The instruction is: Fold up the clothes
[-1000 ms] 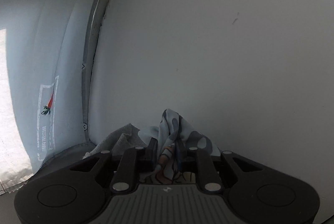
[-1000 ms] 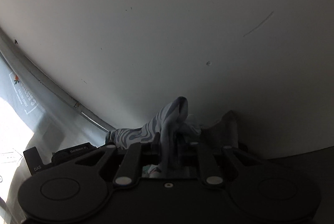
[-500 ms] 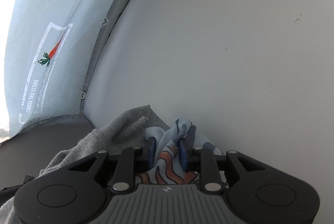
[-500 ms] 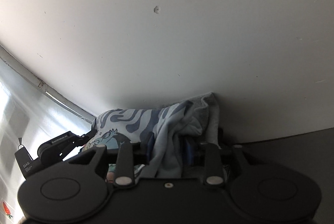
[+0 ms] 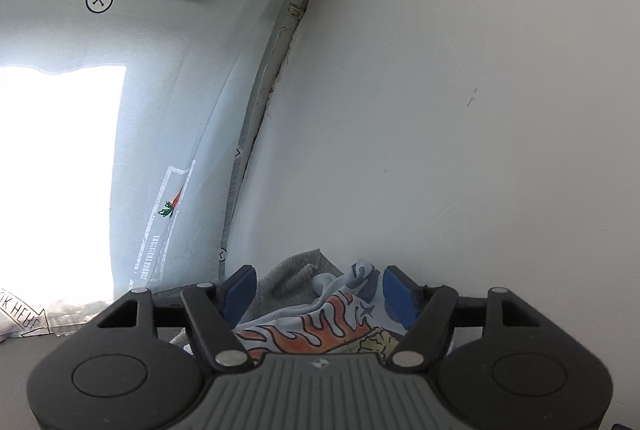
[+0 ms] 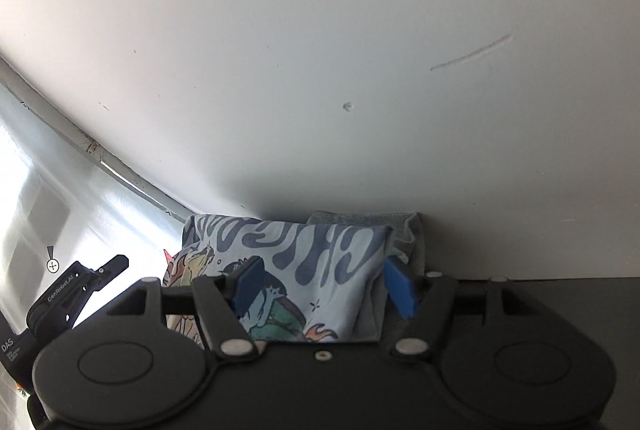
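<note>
Left hand-held gripper: jaws have just been opening and stand wide, its blue pads clear of the printed shirt bunched between them. Right hand-held gripper: likewise just opened, holding nothing; the shirt lies folded against the white wall, over a grey garment.

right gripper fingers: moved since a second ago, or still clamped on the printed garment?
Yes. The right gripper has just been opening: its blue fingers now stand apart either side of the printed garment, which lies against the white wall instead of bunched between them.
</note>
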Available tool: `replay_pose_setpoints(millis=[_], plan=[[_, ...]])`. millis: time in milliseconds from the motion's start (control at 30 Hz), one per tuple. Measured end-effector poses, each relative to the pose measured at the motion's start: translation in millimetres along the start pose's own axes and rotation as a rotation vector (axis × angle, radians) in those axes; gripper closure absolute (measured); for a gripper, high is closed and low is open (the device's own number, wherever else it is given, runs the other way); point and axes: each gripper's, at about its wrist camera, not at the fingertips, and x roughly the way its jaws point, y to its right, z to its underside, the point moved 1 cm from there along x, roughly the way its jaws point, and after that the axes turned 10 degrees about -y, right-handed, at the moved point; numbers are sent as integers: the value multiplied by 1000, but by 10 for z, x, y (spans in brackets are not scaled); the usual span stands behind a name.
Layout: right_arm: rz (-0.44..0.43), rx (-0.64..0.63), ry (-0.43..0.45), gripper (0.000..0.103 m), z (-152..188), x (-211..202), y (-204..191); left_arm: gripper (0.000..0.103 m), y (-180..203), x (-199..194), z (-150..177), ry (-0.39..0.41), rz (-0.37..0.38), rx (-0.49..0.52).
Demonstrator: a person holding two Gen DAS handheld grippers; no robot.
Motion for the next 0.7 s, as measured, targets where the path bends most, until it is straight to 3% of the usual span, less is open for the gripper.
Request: replay_pose_setpoints(millis=[100,367,533,700], plan=[[-6,-49,10,21,3,-132,-146,21,48,-483,74,78,-36,28],[-7,-231,-6,11,75,-574,-324,5,265,-1787,755,278,-181,101],[-9,-377,18,3,462,-861,-479,0,257,-2545,1332,371,-264,72],[-23,-591,90,2,1103,-1326,-748,0,216,-3417,1934,484,-364,44]])
